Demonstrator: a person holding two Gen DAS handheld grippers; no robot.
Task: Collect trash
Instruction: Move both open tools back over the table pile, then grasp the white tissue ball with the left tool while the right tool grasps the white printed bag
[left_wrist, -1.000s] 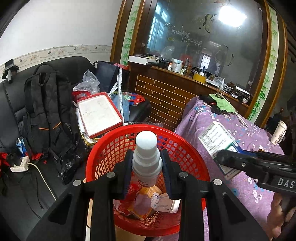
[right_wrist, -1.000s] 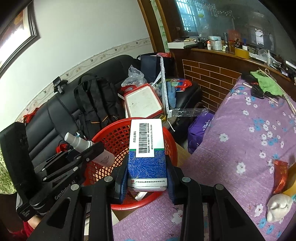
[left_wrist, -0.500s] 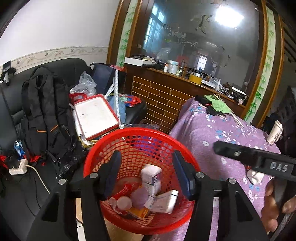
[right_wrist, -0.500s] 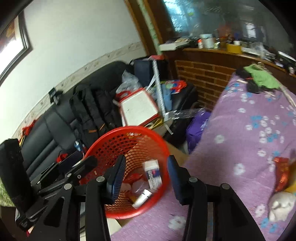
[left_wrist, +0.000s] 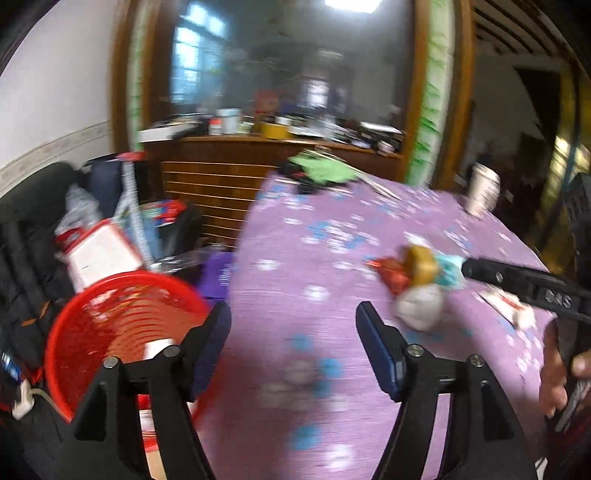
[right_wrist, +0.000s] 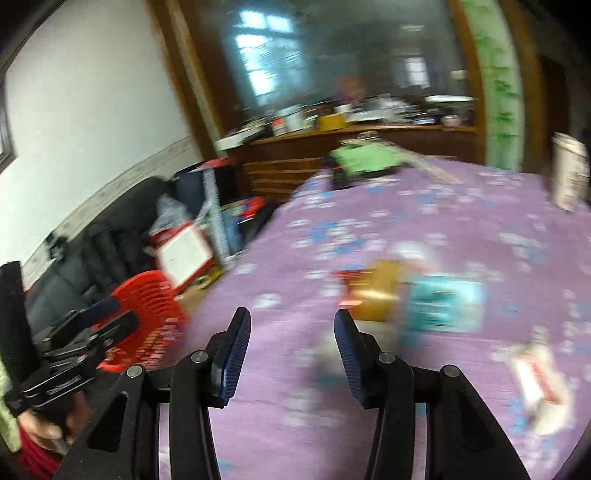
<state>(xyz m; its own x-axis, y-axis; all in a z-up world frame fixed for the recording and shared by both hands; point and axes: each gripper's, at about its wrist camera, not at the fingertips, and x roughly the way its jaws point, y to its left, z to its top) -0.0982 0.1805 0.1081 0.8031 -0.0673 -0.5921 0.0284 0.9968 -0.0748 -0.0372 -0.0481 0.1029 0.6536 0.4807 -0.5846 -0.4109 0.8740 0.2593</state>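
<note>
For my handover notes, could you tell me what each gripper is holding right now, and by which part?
Nothing is held: the left gripper and the right gripper both stand open and empty over the purple tablecloth.

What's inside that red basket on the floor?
The red basket is blurred. In the left wrist view only one whitish item shows low inside it, partly hidden behind the left gripper. The rest of its contents can't be made out.
</note>
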